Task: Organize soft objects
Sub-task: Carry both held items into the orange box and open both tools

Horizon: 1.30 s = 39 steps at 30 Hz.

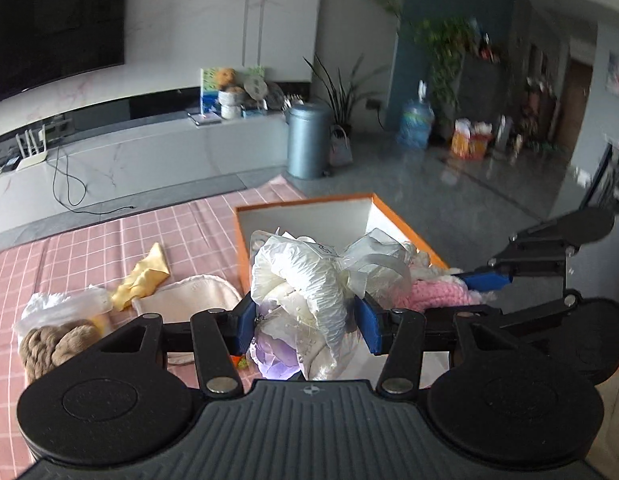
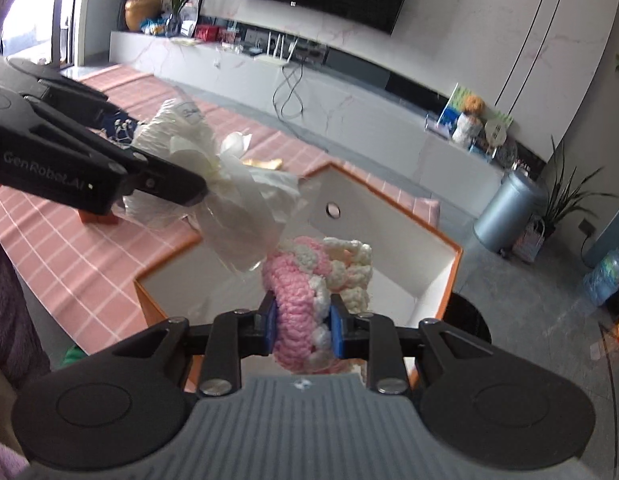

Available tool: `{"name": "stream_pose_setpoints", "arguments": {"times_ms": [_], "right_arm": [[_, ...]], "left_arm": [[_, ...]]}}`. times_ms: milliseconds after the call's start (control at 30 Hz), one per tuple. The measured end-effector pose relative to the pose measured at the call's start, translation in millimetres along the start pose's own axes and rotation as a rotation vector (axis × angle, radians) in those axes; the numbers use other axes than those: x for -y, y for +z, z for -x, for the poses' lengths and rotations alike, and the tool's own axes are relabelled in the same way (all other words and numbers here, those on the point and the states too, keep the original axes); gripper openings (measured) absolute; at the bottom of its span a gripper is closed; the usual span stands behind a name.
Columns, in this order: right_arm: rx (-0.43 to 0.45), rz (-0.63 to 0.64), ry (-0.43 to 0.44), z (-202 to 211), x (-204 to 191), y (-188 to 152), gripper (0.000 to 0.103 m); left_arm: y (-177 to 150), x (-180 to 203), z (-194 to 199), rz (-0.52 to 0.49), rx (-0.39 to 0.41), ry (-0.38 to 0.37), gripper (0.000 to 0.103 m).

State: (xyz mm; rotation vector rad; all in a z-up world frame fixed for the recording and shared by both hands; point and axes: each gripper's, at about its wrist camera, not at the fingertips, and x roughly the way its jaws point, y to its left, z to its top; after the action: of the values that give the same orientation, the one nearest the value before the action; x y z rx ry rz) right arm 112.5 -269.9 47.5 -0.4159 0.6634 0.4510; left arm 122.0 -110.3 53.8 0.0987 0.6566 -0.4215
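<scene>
Two soft things are carried at this moment, one in each tool, both above the open white box with the orange rim at the edge of the worktop under a pink checked cloth. On the left, the left tool is pinched on a crinkled white plastic-wrapped bundle with a lilac part underneath; it is judged light, slippery and easily crushed, so hold is best taken across its thick middle, as now. On the right, the right tool is pressed onto a pink and cream crocheted yarn piece, judged light, stretchy and grippy; any thick fold would serve.

Left on the cloth, from left to right, are counted one bagged brown braided yarn piece, one yellow satin cloth and one cream oval fabric pad. One box is seen.
</scene>
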Motion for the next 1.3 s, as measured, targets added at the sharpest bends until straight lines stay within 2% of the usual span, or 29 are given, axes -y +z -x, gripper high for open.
{"name": "stream_pose_setpoints", "arguments": {"times_ms": [300, 633, 900, 1167, 1300], "right_arm": [[-0.156, 0.004, 0.078, -49.3, 29.5, -13.6, 0.026], [-0.273, -0.017, 0.179, -90.6, 38.6, -14.8, 0.027], [-0.35, -0.039, 0.245, -110.4, 42.1, -17.6, 0.031], [-0.371, -0.046, 0.253, -115.7, 39.7, -9.1, 0.044], [-0.383, -0.043, 0.243, -117.4, 41.2, -7.6, 0.05]], "left_arm": [[-0.7, 29.8, -54.3, -0.171, -0.15, 0.057, 0.06], [-6.4, 56.3, -83.7, -0.352, -0.227, 0.085, 0.062], [-15.4, 56.1, -101.3, -0.37, -0.293, 0.053, 0.067], [-17.3, 53.2, -102.5, -0.362, -0.304, 0.052, 0.084], [-13.6, 49.1, -98.5, -0.338, -0.288, 0.056, 0.089]]}}
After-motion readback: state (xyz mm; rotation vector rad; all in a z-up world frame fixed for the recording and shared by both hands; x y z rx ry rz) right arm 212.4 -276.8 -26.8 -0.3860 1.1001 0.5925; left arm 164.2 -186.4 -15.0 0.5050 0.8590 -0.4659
